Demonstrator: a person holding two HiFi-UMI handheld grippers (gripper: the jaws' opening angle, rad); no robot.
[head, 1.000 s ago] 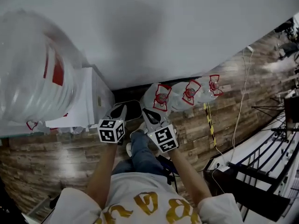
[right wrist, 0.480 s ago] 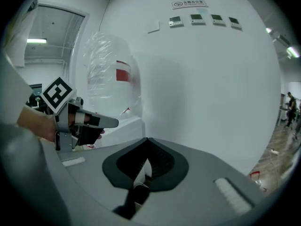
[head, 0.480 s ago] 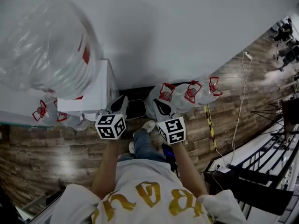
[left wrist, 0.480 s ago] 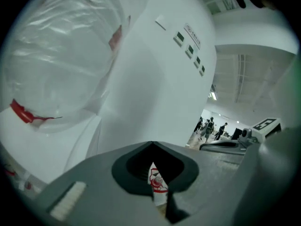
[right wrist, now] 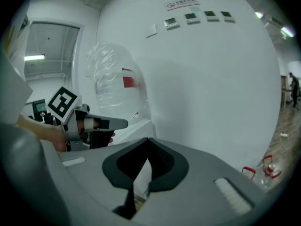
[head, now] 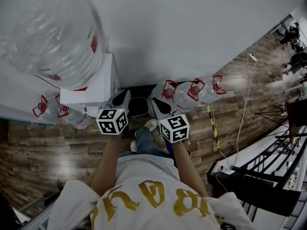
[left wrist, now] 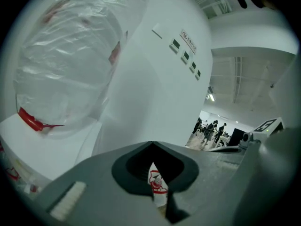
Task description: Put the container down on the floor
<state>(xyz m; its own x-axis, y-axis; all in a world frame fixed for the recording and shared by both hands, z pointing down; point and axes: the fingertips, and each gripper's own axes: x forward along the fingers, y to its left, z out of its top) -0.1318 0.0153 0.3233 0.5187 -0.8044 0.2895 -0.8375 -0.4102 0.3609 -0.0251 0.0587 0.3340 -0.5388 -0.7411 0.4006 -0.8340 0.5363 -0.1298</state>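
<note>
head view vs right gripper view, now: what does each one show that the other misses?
Head view only: the person's legs, the right gripper seen from outside, the black railing. Right gripper view only: the row of wall panels up high and the doorway. Both: the left gripper, the plastic-wrapped bottle on the white dispenser, the white wall.

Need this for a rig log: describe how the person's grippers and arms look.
Left gripper and right gripper: grey bodies, dark-lined claws, each with a black-and-white marker cube. The person wears a white short-sleeved T-shirt with yellow lettering.
</note>
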